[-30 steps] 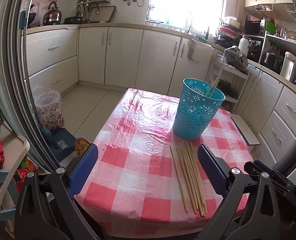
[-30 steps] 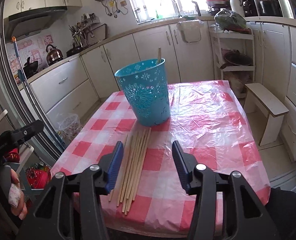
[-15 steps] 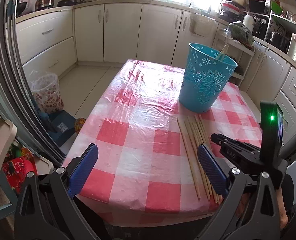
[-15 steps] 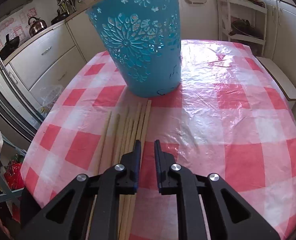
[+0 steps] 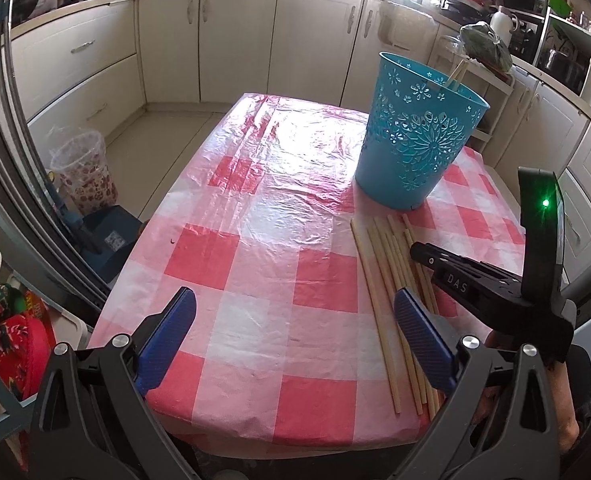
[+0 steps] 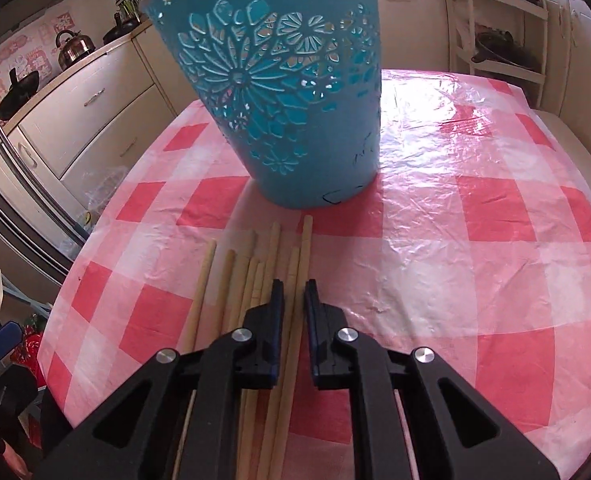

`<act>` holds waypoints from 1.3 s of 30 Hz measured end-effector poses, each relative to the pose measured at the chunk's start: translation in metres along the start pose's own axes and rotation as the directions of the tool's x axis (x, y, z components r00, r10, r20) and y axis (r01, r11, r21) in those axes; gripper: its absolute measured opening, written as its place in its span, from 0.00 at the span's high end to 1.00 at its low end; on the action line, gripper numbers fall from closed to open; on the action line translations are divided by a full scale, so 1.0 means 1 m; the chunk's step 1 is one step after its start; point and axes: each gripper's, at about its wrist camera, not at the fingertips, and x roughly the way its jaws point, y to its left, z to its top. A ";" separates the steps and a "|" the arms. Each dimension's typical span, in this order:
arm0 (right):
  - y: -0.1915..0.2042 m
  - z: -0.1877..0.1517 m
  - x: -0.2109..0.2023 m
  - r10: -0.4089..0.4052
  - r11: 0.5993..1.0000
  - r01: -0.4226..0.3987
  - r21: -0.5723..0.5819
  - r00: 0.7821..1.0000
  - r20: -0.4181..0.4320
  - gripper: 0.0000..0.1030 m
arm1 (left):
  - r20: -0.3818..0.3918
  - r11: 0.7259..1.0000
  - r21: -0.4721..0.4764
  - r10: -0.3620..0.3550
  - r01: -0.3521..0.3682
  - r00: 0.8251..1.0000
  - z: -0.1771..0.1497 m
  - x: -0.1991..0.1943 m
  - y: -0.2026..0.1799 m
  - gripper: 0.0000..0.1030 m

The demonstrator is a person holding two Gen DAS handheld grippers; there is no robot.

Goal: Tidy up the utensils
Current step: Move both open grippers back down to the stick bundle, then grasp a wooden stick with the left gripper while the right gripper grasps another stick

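Several wooden chopsticks [image 5: 391, 280] lie side by side on the pink checked tablecloth [image 5: 255, 208], in front of a tall teal cut-out basket [image 5: 415, 140] that holds two chopsticks. My left gripper [image 5: 295, 320] is open and empty above the near table edge, left of the sticks. My right gripper [image 6: 294, 292] is low over the chopsticks [image 6: 251, 276]. Its jaws are nearly shut around the rightmost chopsticks [image 6: 301, 256], which run between the fingers. The basket [image 6: 279, 92] stands just beyond. The right gripper also shows in the left wrist view [image 5: 419, 249].
The table [image 6: 495, 240] stands in a kitchen with cream cabinets [image 5: 235, 40] around it. A small patterned bin [image 5: 83, 176] sits on the floor to the left. A low white stool [image 6: 575, 152] stands beside the right table edge.
My right gripper moved down and forward onto the chopsticks and its jaws closed from wide open to a narrow gap. The left gripper tilted down a little and stayed open.
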 end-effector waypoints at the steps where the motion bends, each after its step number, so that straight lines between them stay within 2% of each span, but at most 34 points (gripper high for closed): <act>1: -0.002 0.000 -0.001 0.016 1.000 -0.016 0.011 1.000 -0.001 0.89 | -0.003 1.000 0.001 -0.002 0.002 1.000 0.001 0.002 -0.001 0.07; 3: -0.010 0.000 -0.005 0.066 0.997 -0.067 0.050 0.998 0.009 0.89 | -0.011 1.000 0.000 -0.008 0.008 1.000 0.003 0.007 -0.004 0.07; 7: -0.013 0.004 -0.008 0.037 0.998 -0.038 0.042 0.999 0.013 0.89 | -0.037 1.000 -0.004 -0.019 0.019 0.999 0.006 0.020 -0.010 0.07; 12: -0.007 0.006 -0.001 0.005 1.000 -0.005 -0.023 1.000 -0.013 0.89 | -0.064 1.000 -0.006 -0.019 0.019 0.998 0.007 0.033 -0.015 0.07; 16: 0.000 0.004 -0.003 -0.033 0.994 0.030 -0.101 0.999 -0.030 0.93 | -0.089 1.000 -0.001 -0.025 0.025 0.996 0.010 0.047 -0.021 0.07; 20: -0.011 -0.004 -0.014 -0.057 0.987 0.050 -0.154 0.997 -0.042 0.93 | -0.125 0.999 0.020 -0.032 0.035 0.992 0.012 0.070 -0.031 0.07; 28: -0.034 -0.014 -0.024 -0.003 0.997 0.001 -0.082 1.000 -0.031 0.92 | -0.156 0.996 0.077 0.063 -0.051 0.986 0.019 0.104 -0.039 0.09; 31: -0.033 -0.010 -0.021 0.000 0.997 -0.001 -0.073 1.000 -0.024 0.91 | -0.129 0.991 0.119 0.083 -0.068 0.988 0.018 0.106 -0.042 0.19; 33: -0.032 -0.008 -0.019 -0.002 0.998 0.001 -0.070 1.000 -0.019 0.91 | -0.107 0.987 0.154 0.059 -0.043 0.993 0.020 0.105 -0.045 0.39; 34: -0.032 -0.007 -0.018 -0.003 0.998 0.002 -0.070 1.000 -0.016 0.91 | -0.097 0.983 0.183 0.038 -0.020 0.995 0.021 0.105 -0.048 0.44; 36: -0.032 -0.008 -0.019 -0.003 0.998 0.002 -0.069 1.000 -0.017 0.92 | -0.089 0.970 0.238 -0.019 0.040 0.996 0.025 0.108 -0.052 0.67; 37: -0.033 -0.008 -0.020 -0.002 0.998 0.001 -0.063 1.000 -0.020 0.93 | -0.099 0.953 0.281 -0.091 0.116 0.991 0.026 0.108 -0.055 0.71; 38: -0.034 -0.009 -0.020 0.002 0.998 -0.004 -0.055 1.000 -0.026 0.93 | -0.123 0.934 0.304 -0.159 0.190 0.980 0.028 0.109 -0.056 0.79; 39: -0.036 -0.009 -0.021 0.011 0.999 -0.012 -0.043 0.999 -0.032 0.93 | -0.155 0.907 0.329 -0.221 0.262 0.963 0.030 0.110 -0.057 0.82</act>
